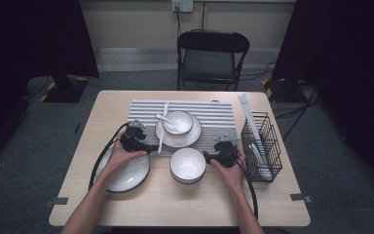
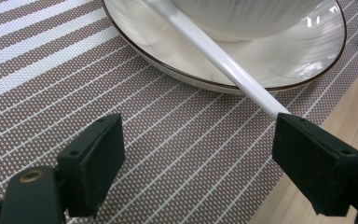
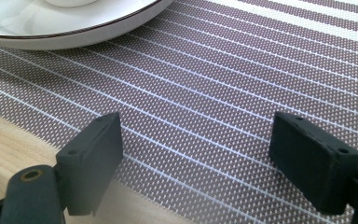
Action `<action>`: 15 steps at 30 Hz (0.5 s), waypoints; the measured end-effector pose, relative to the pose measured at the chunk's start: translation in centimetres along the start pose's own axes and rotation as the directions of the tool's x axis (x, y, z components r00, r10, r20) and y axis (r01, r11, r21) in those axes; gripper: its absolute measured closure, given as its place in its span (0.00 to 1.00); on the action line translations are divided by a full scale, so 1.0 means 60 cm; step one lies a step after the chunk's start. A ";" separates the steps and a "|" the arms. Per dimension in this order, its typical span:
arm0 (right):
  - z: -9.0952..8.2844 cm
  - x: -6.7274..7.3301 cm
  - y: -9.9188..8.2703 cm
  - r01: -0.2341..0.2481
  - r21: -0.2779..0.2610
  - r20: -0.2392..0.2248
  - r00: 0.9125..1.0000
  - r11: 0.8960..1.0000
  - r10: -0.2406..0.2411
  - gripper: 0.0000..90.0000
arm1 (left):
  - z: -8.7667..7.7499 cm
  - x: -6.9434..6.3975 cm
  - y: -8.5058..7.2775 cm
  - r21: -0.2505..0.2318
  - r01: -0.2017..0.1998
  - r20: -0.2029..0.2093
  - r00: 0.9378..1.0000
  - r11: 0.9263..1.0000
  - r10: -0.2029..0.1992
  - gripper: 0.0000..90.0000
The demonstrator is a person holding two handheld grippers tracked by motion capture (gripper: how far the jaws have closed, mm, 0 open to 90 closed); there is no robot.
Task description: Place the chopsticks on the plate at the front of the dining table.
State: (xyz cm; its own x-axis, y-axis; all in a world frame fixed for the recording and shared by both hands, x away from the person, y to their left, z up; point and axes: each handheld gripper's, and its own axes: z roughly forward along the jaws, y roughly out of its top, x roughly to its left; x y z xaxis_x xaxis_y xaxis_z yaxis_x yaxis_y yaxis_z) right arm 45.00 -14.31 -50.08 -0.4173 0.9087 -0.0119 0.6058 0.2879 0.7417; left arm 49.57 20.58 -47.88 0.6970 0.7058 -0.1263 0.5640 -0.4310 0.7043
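White, glossy chopstick [image 2: 223, 63] looked slick and stiff, best pinched near its free end; left gripper [image 2: 200, 158] and right gripper [image 3: 196, 158] stood spread, holding nothing.

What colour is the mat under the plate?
The mat is brownish-grey with thin white stripes, clearest in the left gripper view.
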 end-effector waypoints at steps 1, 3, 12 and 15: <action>0.000 0.000 0.000 0.000 0.000 0.000 1.000 1.000 0.000 0.19 | 0.000 0.000 0.000 0.000 0.000 0.000 1.000 1.000 0.000 0.19; 0.000 0.000 0.000 0.000 0.000 0.001 1.000 1.000 0.000 0.19 | 0.000 -0.001 0.000 0.003 -0.009 -0.001 1.000 1.000 0.009 0.19; 0.000 0.000 0.000 -0.002 0.000 0.003 1.000 1.000 0.002 0.19 | 0.004 -0.004 0.001 0.012 -0.009 0.003 1.000 1.000 0.009 0.19; 0.000 0.000 0.000 -0.002 0.000 0.002 1.000 1.000 0.002 0.19 | 0.004 -0.004 0.001 0.009 -0.003 -0.004 1.000 1.000 0.003 0.19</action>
State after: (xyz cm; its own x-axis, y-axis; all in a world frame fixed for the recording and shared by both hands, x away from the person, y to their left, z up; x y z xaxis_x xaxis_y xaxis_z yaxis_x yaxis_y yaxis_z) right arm 44.98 -14.29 -50.08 -0.4147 0.9099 -0.0123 0.6063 0.2864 0.7419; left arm 49.50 20.26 -47.97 0.6970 0.7069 -0.1207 0.5656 -0.4385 0.6984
